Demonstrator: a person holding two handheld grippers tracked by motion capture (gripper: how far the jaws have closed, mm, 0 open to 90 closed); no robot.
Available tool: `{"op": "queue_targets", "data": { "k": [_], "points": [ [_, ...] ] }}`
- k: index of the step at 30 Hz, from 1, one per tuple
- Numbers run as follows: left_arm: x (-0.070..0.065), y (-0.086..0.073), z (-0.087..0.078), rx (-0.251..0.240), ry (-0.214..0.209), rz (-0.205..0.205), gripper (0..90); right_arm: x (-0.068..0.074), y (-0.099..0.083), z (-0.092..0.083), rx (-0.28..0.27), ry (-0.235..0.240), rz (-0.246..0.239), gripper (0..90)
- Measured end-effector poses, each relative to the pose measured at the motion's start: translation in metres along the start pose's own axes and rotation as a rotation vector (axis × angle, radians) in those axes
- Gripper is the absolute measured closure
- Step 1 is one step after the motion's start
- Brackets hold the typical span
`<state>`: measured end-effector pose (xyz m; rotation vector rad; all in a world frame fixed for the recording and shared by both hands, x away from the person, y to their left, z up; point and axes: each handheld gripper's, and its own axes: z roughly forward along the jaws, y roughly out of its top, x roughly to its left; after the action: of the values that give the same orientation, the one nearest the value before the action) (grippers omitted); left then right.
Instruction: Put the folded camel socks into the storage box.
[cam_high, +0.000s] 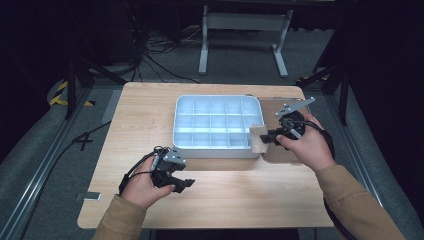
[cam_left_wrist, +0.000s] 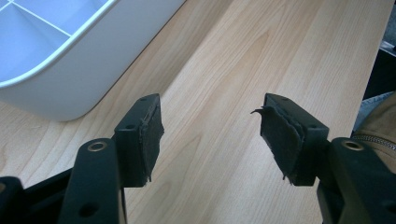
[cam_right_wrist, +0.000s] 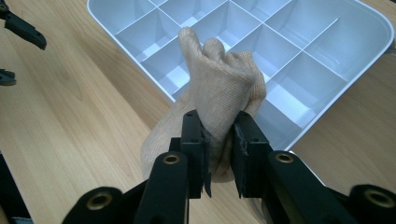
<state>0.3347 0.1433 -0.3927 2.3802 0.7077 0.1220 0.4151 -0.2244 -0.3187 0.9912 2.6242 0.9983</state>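
- Right claw (cam_right_wrist: 219, 154) clamped on beige knit glove (cam_right_wrist: 219, 93), pads pinching bunched fabric, glove fingers sticking up past jaws.
- Glove (cam_high: 258, 138) lifted off desk (cam_high: 240, 200), hanging at near right corner of white compartment tray (cam_high: 216, 151); seen in right gripper view over tray's edge cells.
- Left claw (cam_high: 179, 184) idle near front of desk, jaws spread wide, nothing between pads (cam_left_wrist: 147, 135); only bare wood and tray corner (cam_left_wrist: 60, 79) ahead.
- All tray compartments (cam_right_wrist: 299, 60) look empty so far.
- Progress, judged: pick-up done, carry under way; placement not yet done.
- Left to do, likely: move glove over a cell, lower, release; fabric floppy, may drape over dividers.
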Motion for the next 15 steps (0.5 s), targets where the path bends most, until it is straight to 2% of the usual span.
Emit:
{"op": "queue_targets", "data": {
  "k": [13,15],
  "points": [
    [0.000,-0.004,-0.004,-0.013,0.017,-0.012,40.0,-0.020,0.010,0.006,0.053,-0.043,-0.039,76.6],
    [0.000,-0.006,-0.006,-0.026,0.030,-0.032,40.2,-0.024,0.013,0.007,0.066,-0.052,-0.038,76.6]
  ]
}}
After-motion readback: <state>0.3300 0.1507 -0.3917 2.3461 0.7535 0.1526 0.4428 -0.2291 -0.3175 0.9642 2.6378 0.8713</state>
